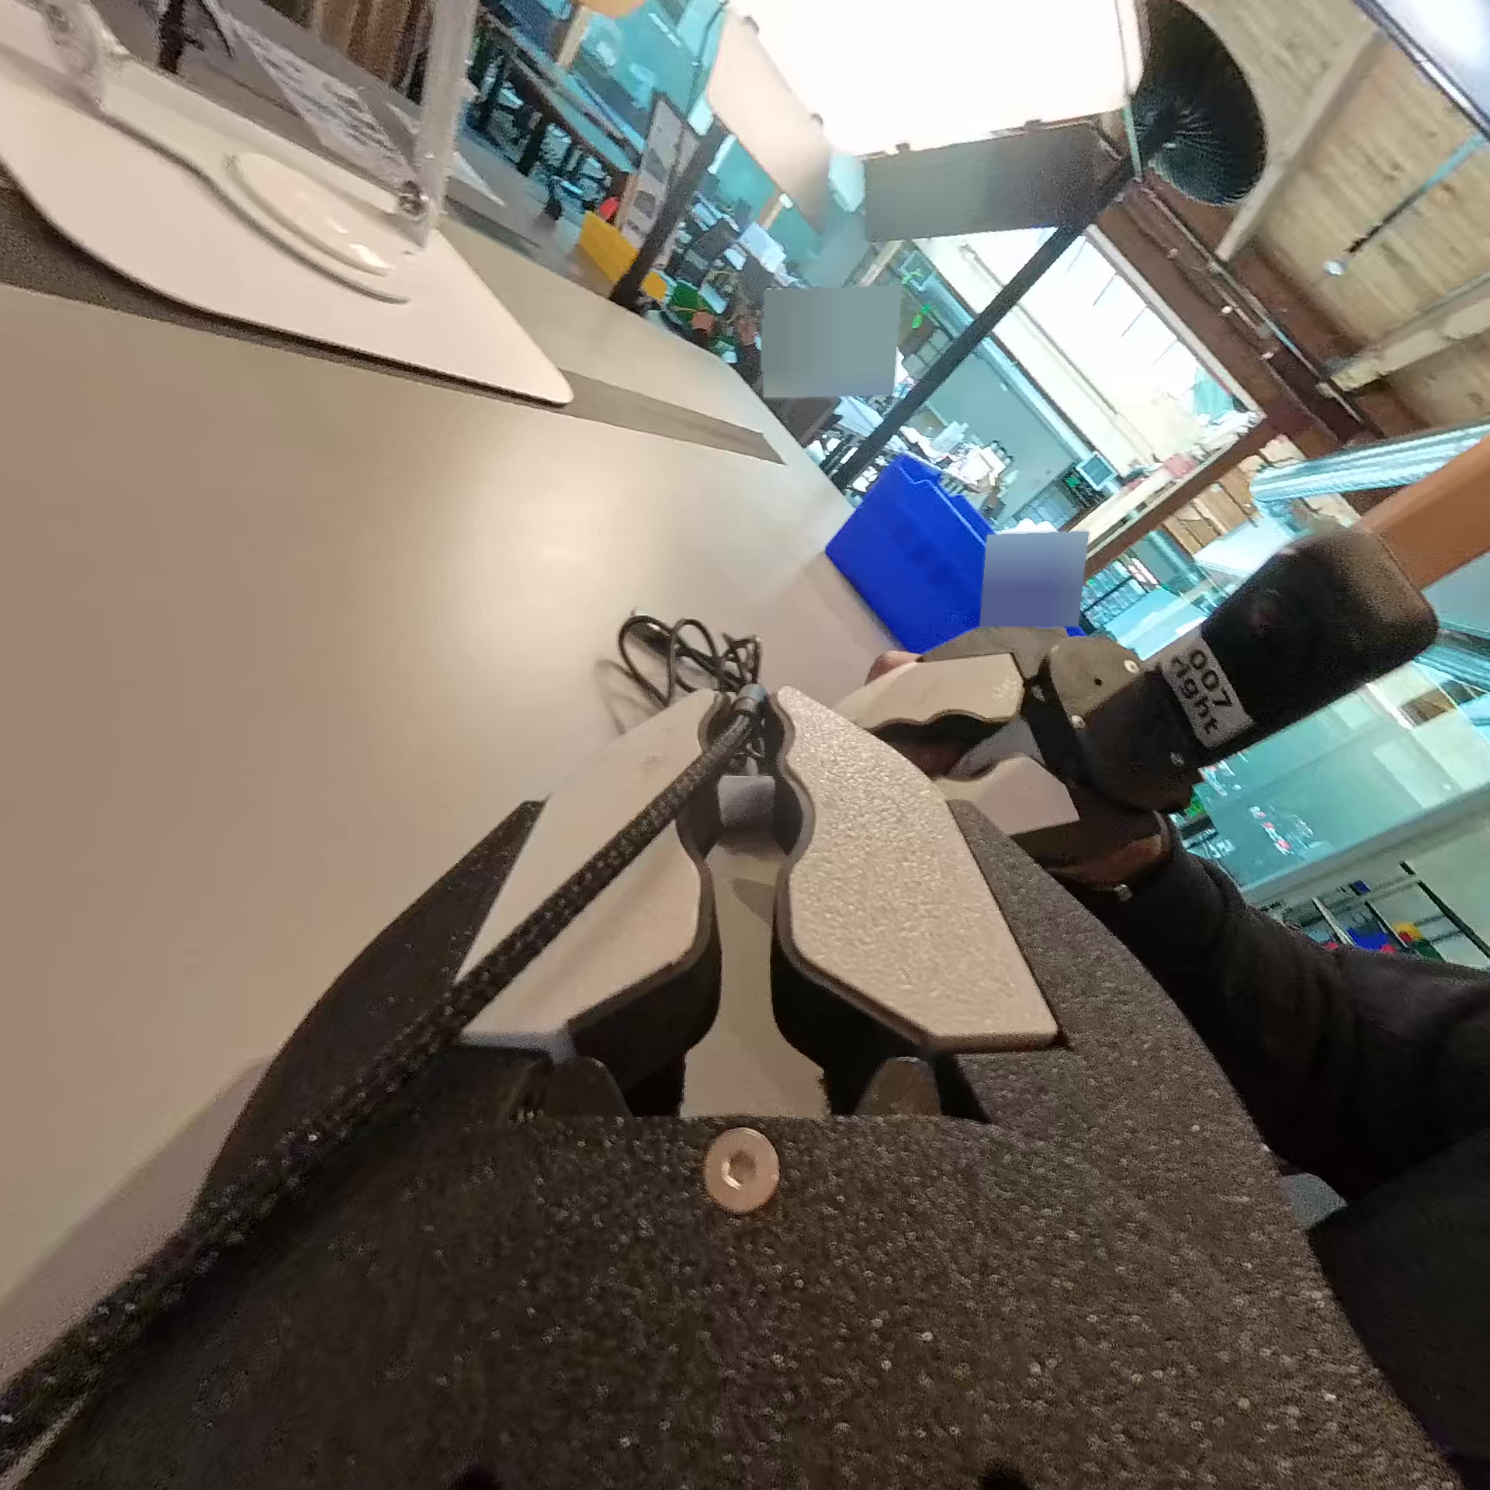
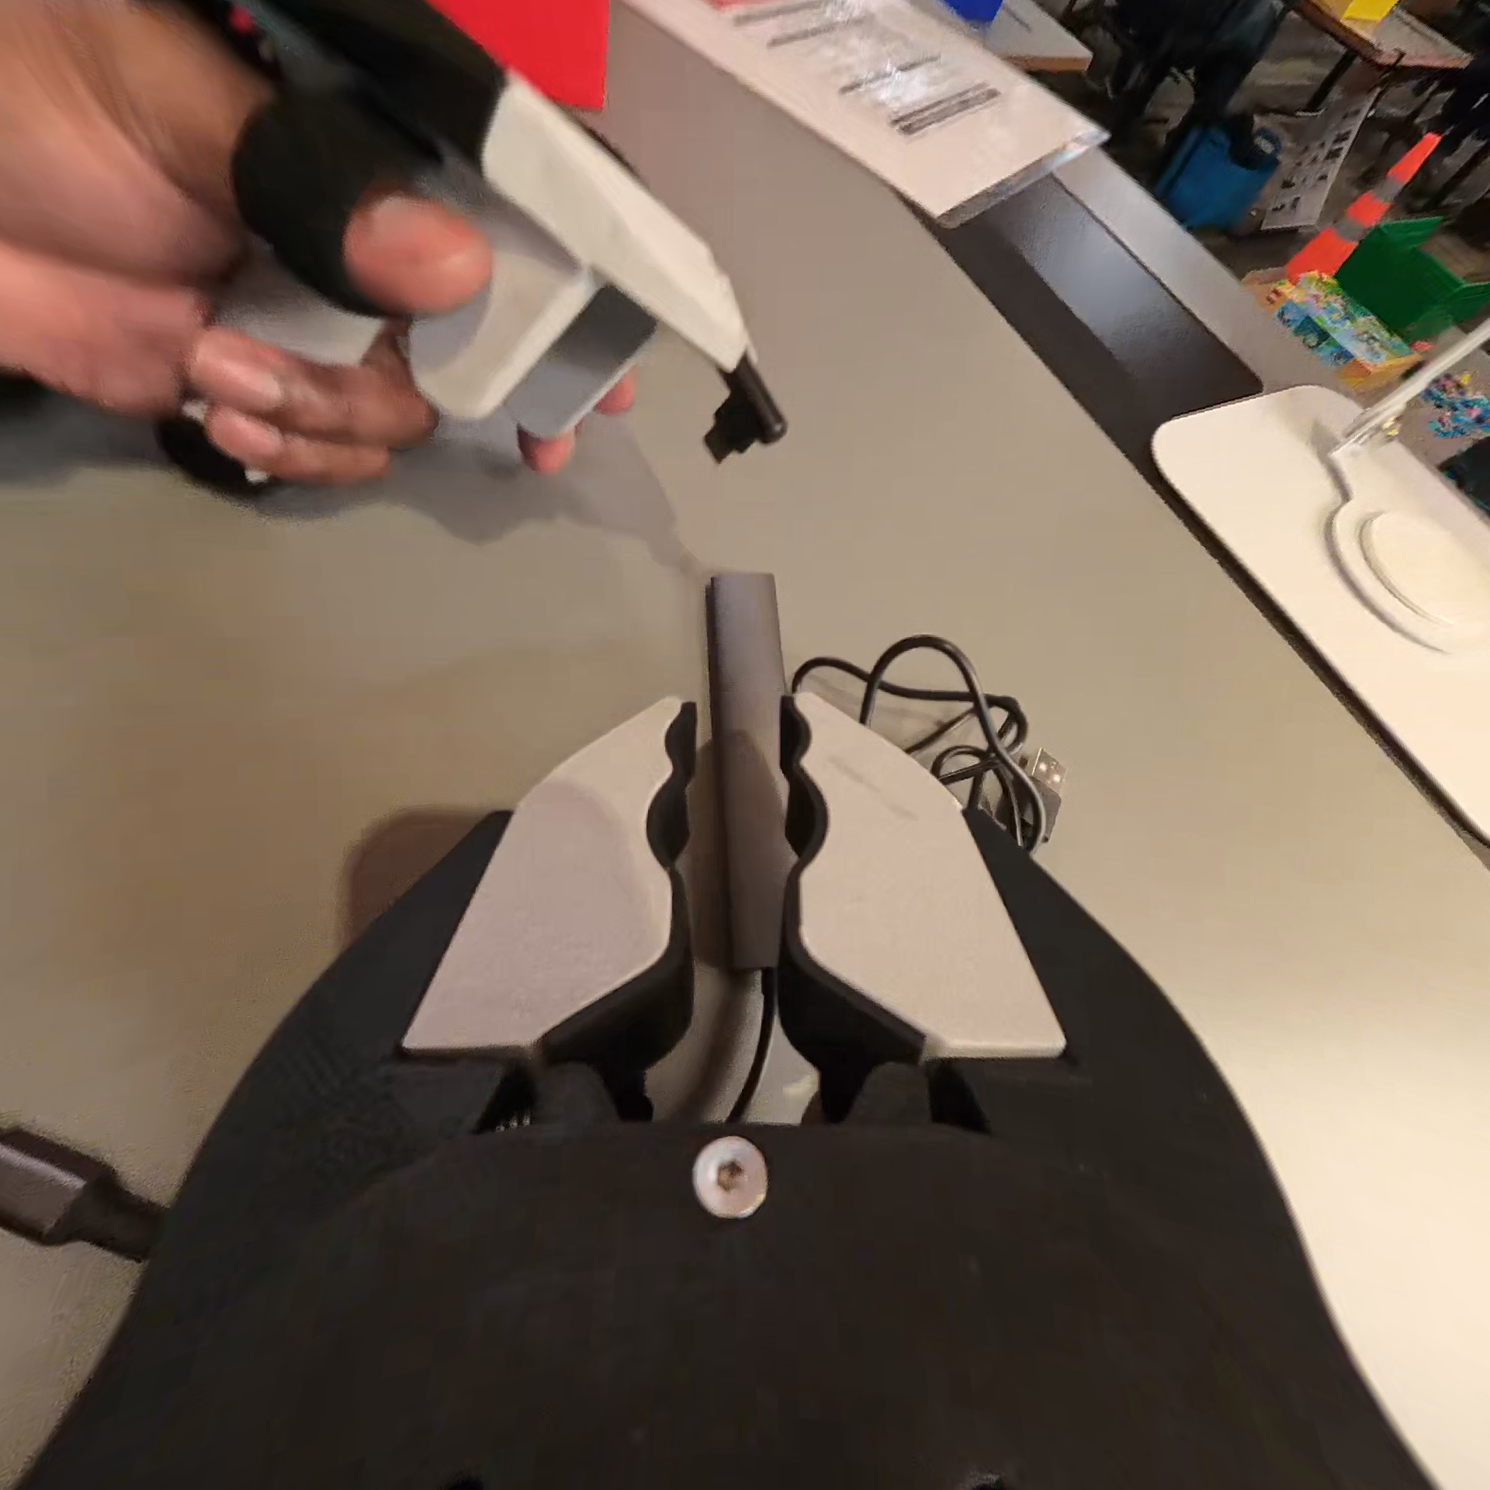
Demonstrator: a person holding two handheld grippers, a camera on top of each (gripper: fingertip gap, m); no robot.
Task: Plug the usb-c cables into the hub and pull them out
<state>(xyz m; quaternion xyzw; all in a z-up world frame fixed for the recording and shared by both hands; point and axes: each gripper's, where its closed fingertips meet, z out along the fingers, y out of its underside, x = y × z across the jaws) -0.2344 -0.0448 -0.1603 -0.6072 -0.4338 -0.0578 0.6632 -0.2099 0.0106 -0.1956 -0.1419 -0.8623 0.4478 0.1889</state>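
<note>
Right tongs (image 2: 738, 709) clamped on rigid hub (image 2: 740, 726); left tongs (image 1: 746, 709) pinching braided USB-C cable (image 1: 645, 830) — floppy, best gripped at plug.

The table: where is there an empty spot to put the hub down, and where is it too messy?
The table is bare left of the right gripper, which holds the hub, below the left gripper with its cable plug. Crowded: the tangled black cable to the right, and the white pad beyond it.
</note>
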